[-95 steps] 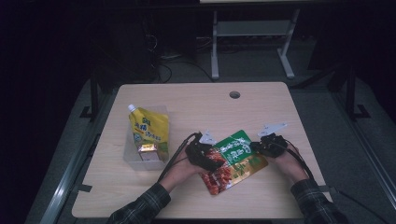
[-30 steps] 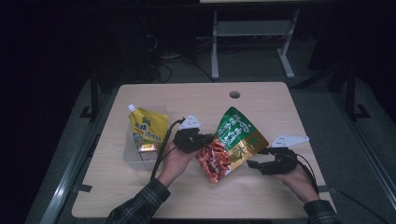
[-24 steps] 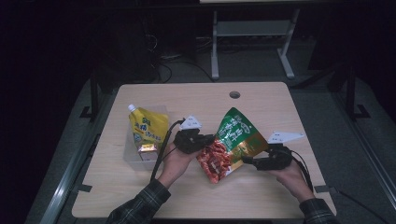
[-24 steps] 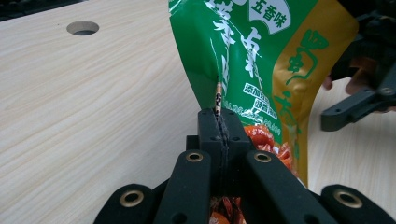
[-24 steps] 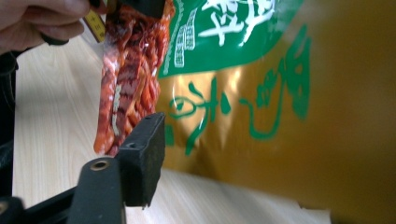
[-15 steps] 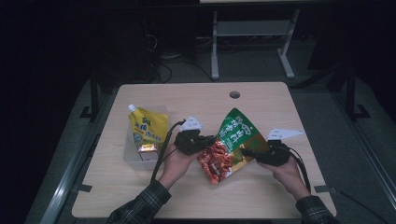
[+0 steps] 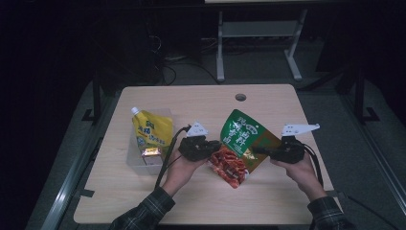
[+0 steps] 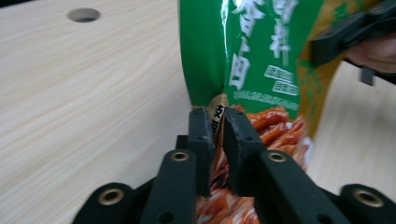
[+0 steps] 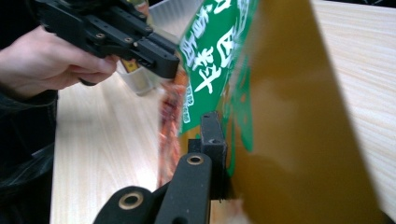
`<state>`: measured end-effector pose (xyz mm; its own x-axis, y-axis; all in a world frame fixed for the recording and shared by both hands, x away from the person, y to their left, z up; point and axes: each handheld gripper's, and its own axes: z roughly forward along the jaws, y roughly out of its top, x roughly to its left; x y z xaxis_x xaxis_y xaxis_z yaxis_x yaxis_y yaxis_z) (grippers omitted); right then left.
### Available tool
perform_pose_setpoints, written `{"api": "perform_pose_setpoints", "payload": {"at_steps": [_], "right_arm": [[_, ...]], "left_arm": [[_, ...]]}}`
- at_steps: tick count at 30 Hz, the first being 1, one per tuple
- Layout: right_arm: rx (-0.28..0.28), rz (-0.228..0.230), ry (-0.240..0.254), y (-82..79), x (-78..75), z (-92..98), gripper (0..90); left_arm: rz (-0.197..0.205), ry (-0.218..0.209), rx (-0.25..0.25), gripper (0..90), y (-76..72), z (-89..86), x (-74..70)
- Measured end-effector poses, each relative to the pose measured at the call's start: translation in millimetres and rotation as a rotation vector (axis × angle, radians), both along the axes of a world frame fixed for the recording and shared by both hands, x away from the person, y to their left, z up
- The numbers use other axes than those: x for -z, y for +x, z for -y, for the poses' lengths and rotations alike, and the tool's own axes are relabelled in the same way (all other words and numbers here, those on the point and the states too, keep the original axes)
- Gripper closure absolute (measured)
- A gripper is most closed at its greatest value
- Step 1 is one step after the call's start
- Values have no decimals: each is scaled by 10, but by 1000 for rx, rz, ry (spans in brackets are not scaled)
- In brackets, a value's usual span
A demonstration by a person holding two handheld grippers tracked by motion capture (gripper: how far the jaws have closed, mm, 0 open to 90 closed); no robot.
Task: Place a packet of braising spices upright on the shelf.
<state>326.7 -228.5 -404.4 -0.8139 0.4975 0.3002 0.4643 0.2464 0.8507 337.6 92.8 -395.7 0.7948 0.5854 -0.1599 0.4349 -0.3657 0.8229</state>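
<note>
1. You have the glossy green, red and ochre foil snack bag (image 7: 242, 146) lifted off the pale wooden table (image 7: 201, 100), hanging tilted between your two hands just right of the table's middle.
2. Your left gripper (image 8: 218, 122) pinches the bag's edge at about nine o'clock of the pack. Its jaws have just eased slightly apart, yet in the left gripper view the foil is clamped in the thin slot between the pads.
3. Your right gripper (image 7: 266, 151) bites the opposite edge at about three o'clock. Its jaws have just been closing, and in the right gripper view the visible pad (image 9: 213, 140) lies flat against the ochre back of the bag, so I judge that grip firm.
4. Done, as it stands: the pack is raised and held on both sides. Left, by my reading: carry it to its place and let go; it is not in any container yet.
5. At nine o'clock from the bag stands a clear plastic bin (image 7: 137, 159) holding a yellow spouted pouch (image 7: 151, 132) and a small orange-and-brown packet (image 7: 152, 152). The pouch takes up much of the bin, so it may crowd the bag if that is where you are heading.
6. A round cable hole (image 7: 241, 97) sits at twelve o'clock, well apart from your hands.
</note>
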Motion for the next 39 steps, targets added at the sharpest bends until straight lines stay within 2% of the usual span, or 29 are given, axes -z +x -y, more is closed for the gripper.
{"api": "perform_pose_setpoints", "payload": {"at_steps": [2, 4, 7, 9, 13, 17, 25, 30, 31, 39], "right_arm": [[-11, 0, 32, 2, -25, 29, 899], [-12, 5, 46, 0, -66, 58, 899], [-21, 18, 53, 18, -133, 75, 899], [-24, 26, 54, 38, -170, 64, 899], [-28, 43, 26, 94, -240, 11, 899], [-26, 59, -11, 162, -316, -72, 899], [-53, 94, -83, 326, -461, -359, 899], [-80, 108, -103, 470, -542, -567, 899], [-86, 109, -104, 491, -557, -596, 899], [-142, 144, -120, 709, -736, -966, 899]], "left_arm": [[9, 9, -17, 687, -3, -4, 0], [2, 14, -3, 631, -23, 17, 12], [-3, 30, 39, 557, -79, 48, 38], [-21, 32, 73, 510, -117, 47, 65], [-47, 34, 128, 414, -214, -1, 133], [-48, 59, 182, 333, -318, -79, 193], [-27, 97, 230, 225, -478, -257, 236], [-17, 118, 254, 170, -572, -356, 276], [-24, 100, 243, 162, -598, -361, 291], [-38, 107, 260, 157, -708, -470, 343]]}}
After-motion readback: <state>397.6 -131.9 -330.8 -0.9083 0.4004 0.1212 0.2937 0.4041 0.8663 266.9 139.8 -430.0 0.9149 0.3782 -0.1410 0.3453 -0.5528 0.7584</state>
